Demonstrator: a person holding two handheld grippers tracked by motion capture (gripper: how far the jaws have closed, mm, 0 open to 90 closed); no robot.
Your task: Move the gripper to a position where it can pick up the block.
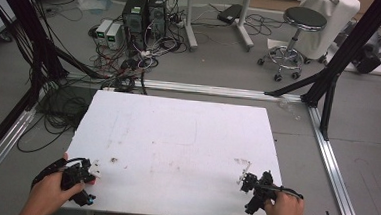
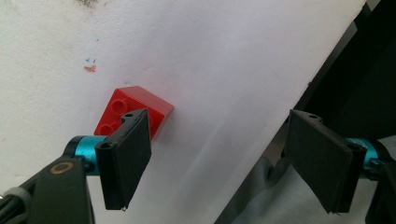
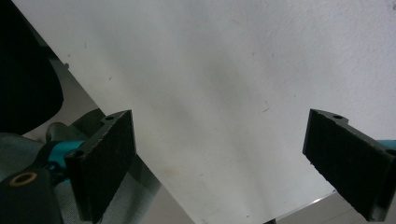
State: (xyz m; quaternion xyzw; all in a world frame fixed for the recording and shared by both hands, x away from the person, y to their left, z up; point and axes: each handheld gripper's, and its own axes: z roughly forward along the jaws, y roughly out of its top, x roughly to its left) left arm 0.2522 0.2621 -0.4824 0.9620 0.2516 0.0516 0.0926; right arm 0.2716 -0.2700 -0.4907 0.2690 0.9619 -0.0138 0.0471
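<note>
Room: grey floor, black cables and computer towers (image 1: 144, 12) beyond a white rectangular counter (image 1: 176, 146); a round black stool (image 1: 301, 24) at far right.
High view: left gripper (image 1: 88, 174) at the counter's near-left corner, right gripper (image 1: 246, 181) near the near-right edge, each in a hand.
Left gripper view: left gripper (image 2: 219, 158) spread wide; small red studded plastic brick (image 2: 135, 109) lies on the counter, partly behind one jaw.
Right gripper view: right gripper (image 3: 219, 158) spread wide over bare counter.
</note>
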